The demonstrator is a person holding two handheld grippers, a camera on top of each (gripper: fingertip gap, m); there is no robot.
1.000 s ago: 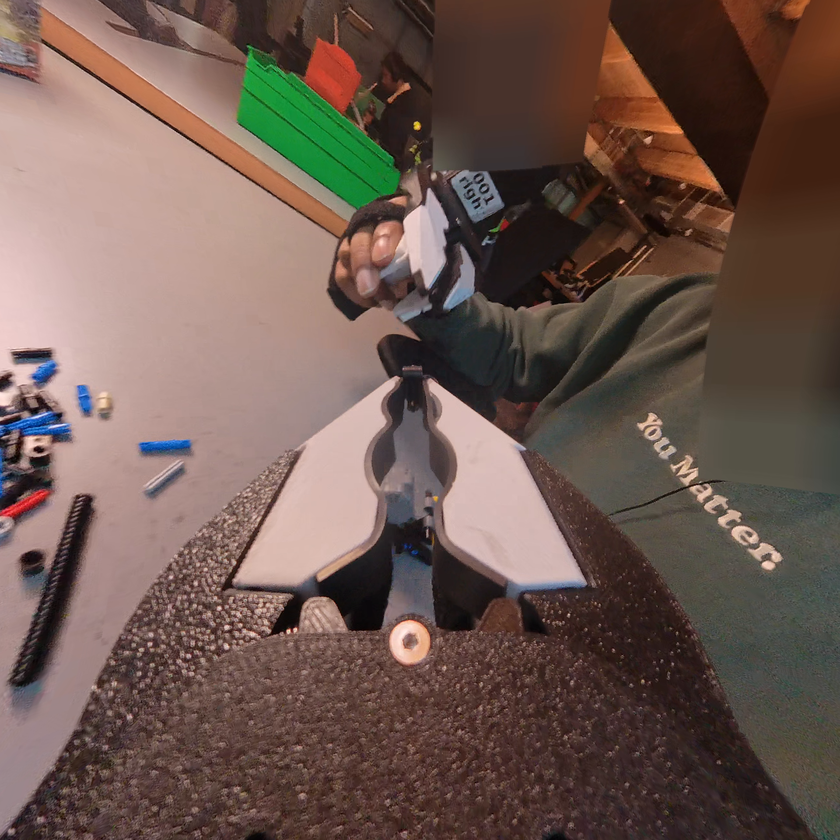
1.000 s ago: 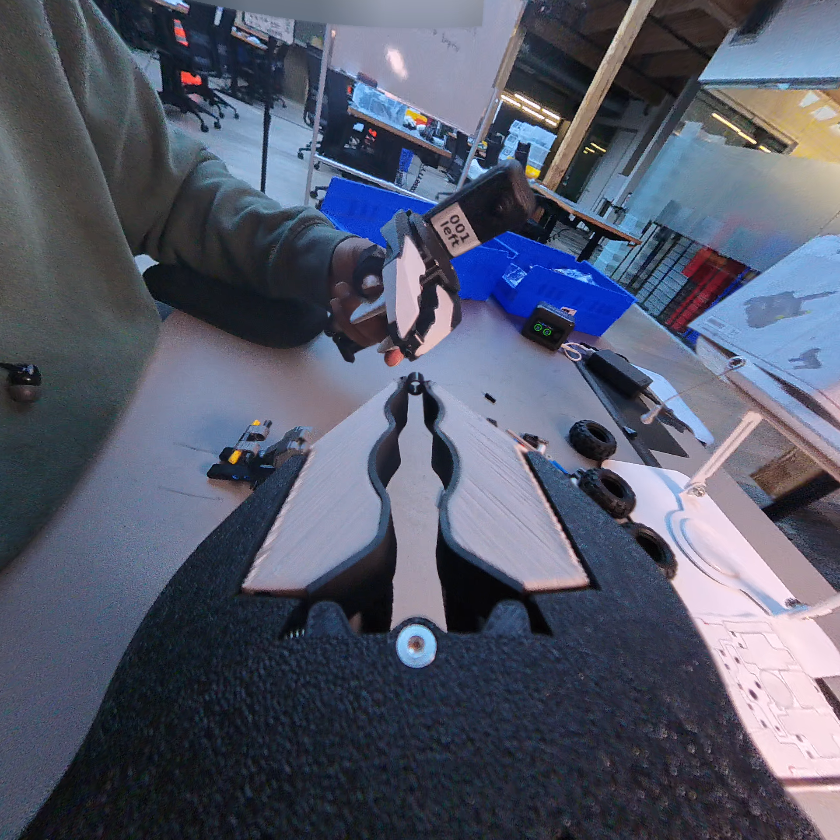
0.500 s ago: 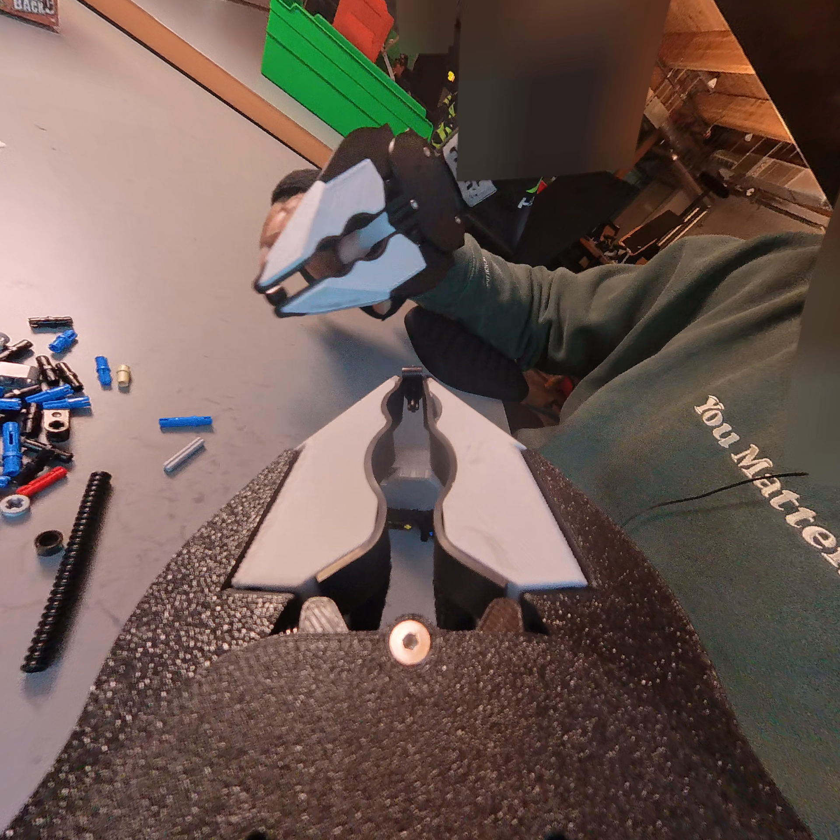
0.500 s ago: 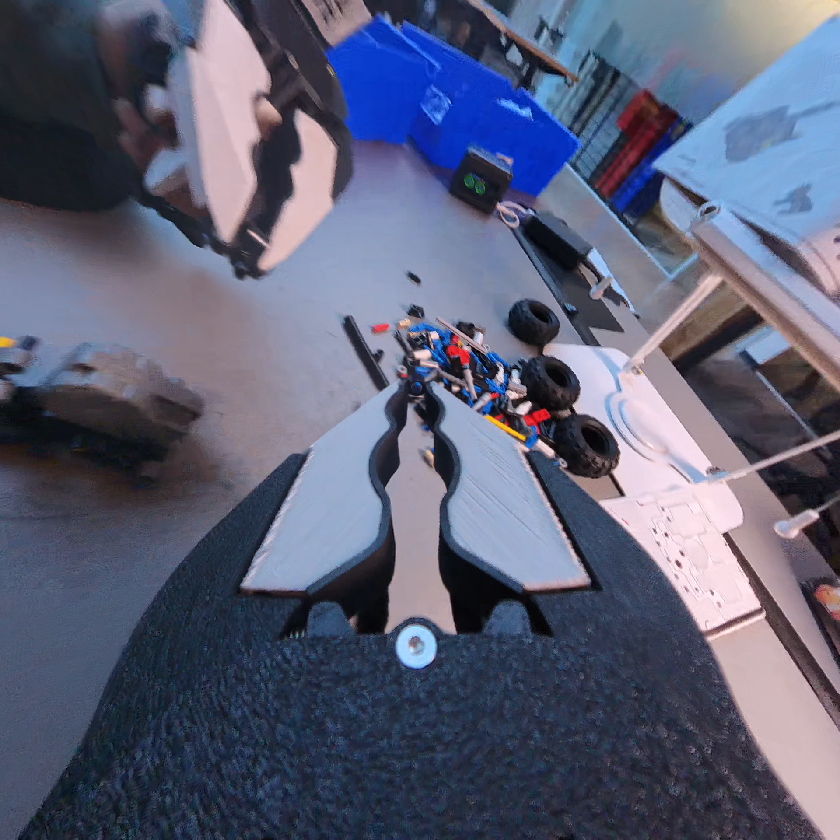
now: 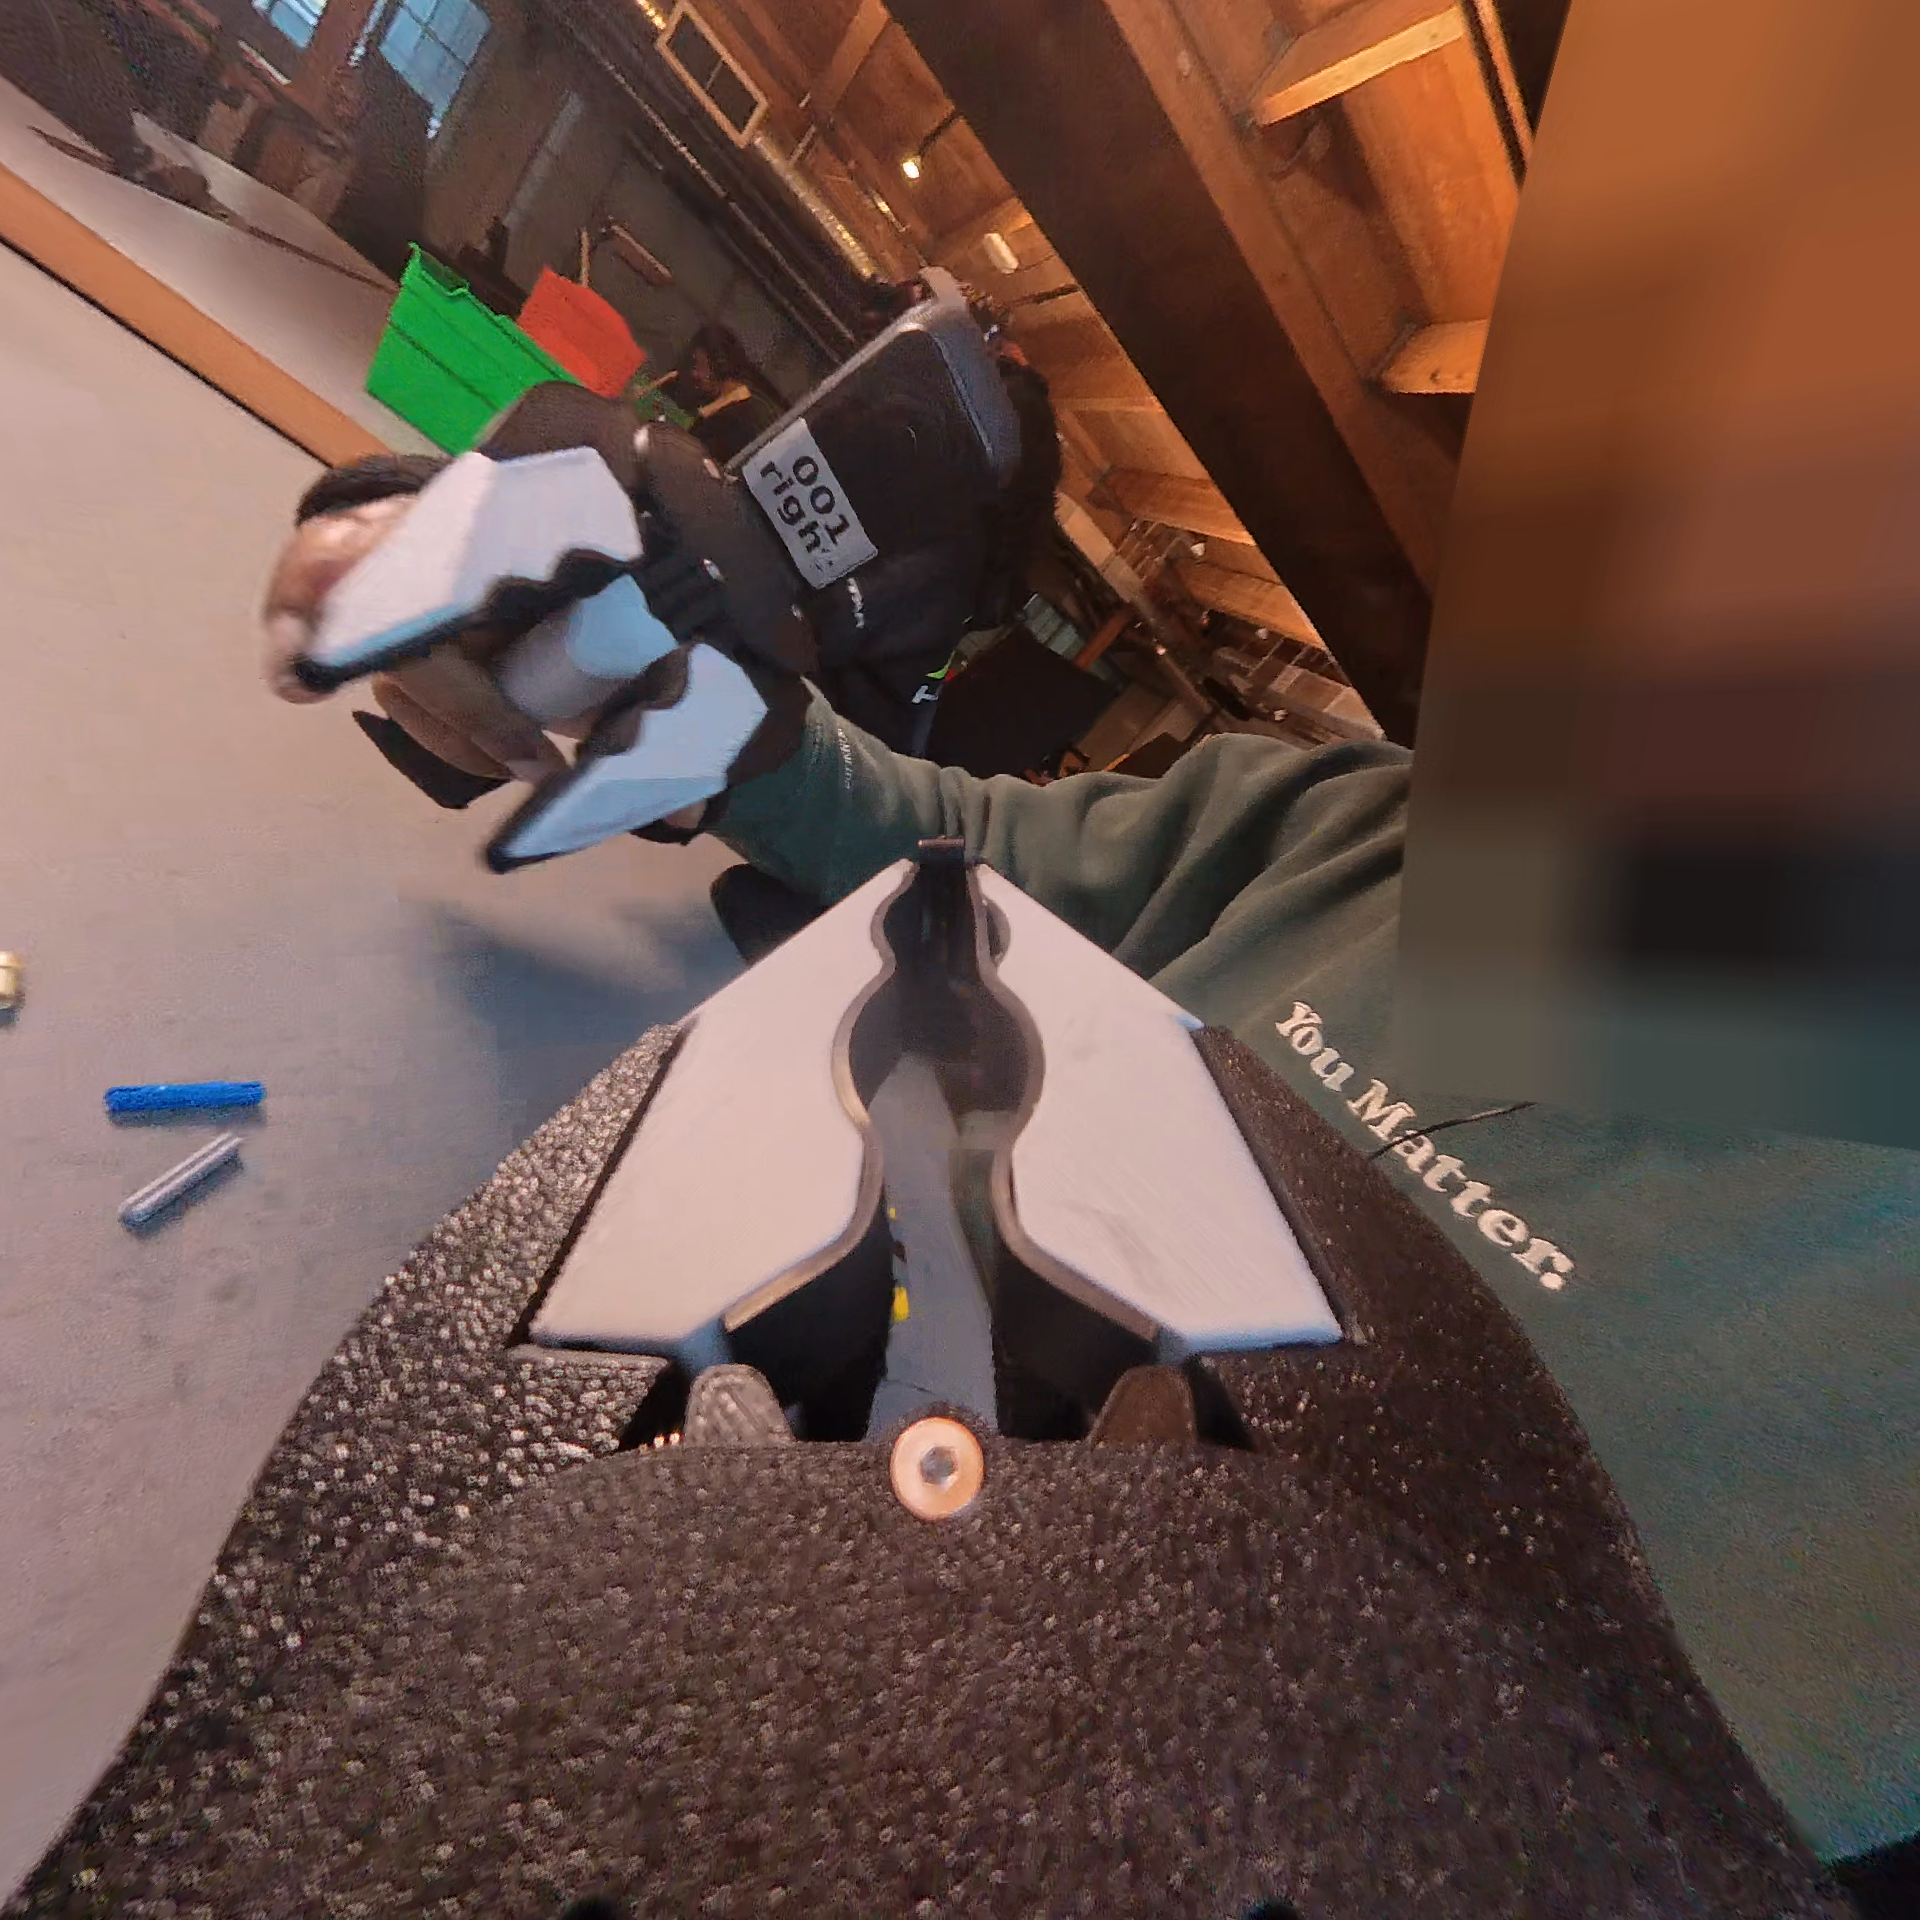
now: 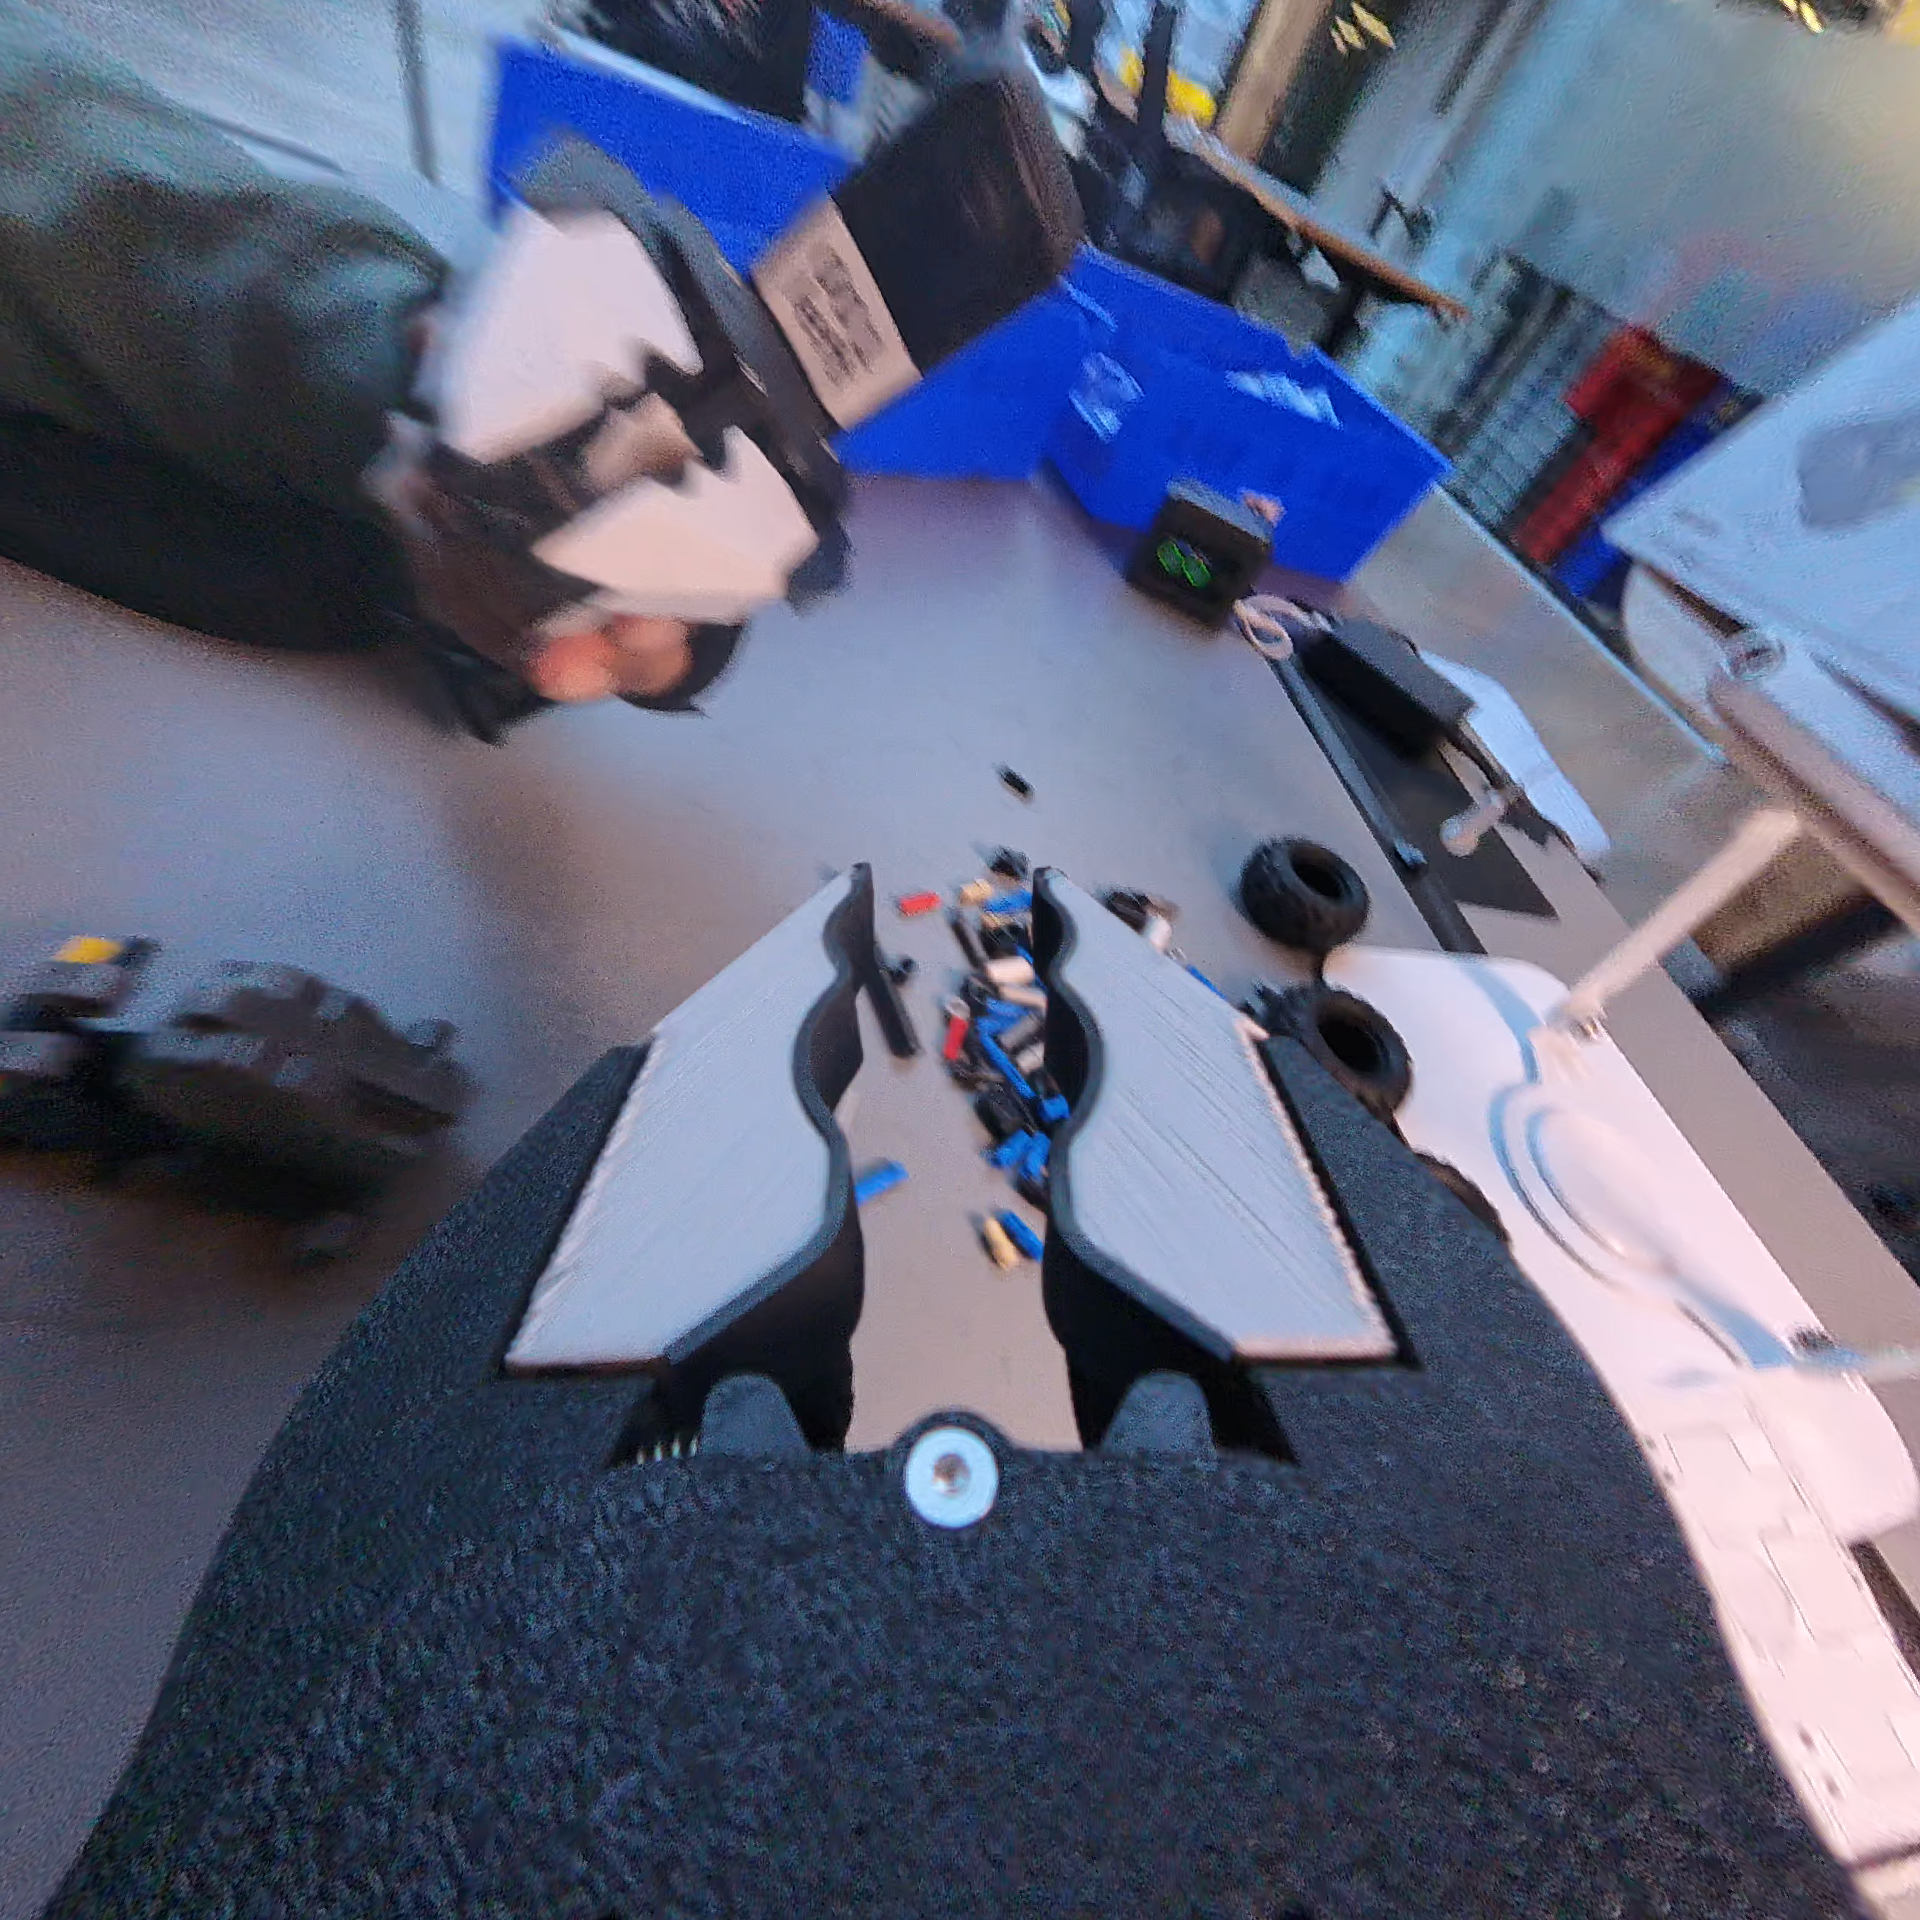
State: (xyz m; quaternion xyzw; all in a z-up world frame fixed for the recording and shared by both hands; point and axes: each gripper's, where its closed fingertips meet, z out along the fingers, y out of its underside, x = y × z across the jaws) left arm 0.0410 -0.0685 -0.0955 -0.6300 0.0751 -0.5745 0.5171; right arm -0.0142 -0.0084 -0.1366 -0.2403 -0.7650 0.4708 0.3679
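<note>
**Desk:** Report the scene, largest item first.

**Operator:** The grey counter [image 6: 935, 675] fills both my views. Blue bins [image 6: 1143, 416] stand along its far edge, and a white sheet [image 6: 1558, 1195] lies on my right. A dark, partly built model [image 6: 239, 1060] sits on the left, blurred. Two black tyres [image 6: 1304, 894] rest just beside the sheet.

**Desk:** And the small parts?

**Operator:** There is a loose pile of small parts [image 6: 1003, 1029] in blue, black, red and tan. It lies directly ahead of and below the right gripper [image 6: 951, 878], framed in the gap between its fingers. The pile's long axis runs away from me, roughly in line with the fingers. A black rod [image 6: 888, 987] lies along its left edge, angled slightly off that line.

**Desk:** State of the fingers?

**Operator:** The right fingers are parted to a moderate gap and hold nothing. The left gripper [image 5: 940, 857] has its tips drawn together. I cannot tell whether anything small is pinched between them.

**Desk:** Which gripper is nearer the pile?

**Operator:** The right one, plainly. The left is raised above the counter, off to the left and well apart from the pile. The parts nearest it are a blue pin [image 5: 185, 1096] and a grey pin [image 5: 179, 1193], both lying flat near each other on its left side.
</note>
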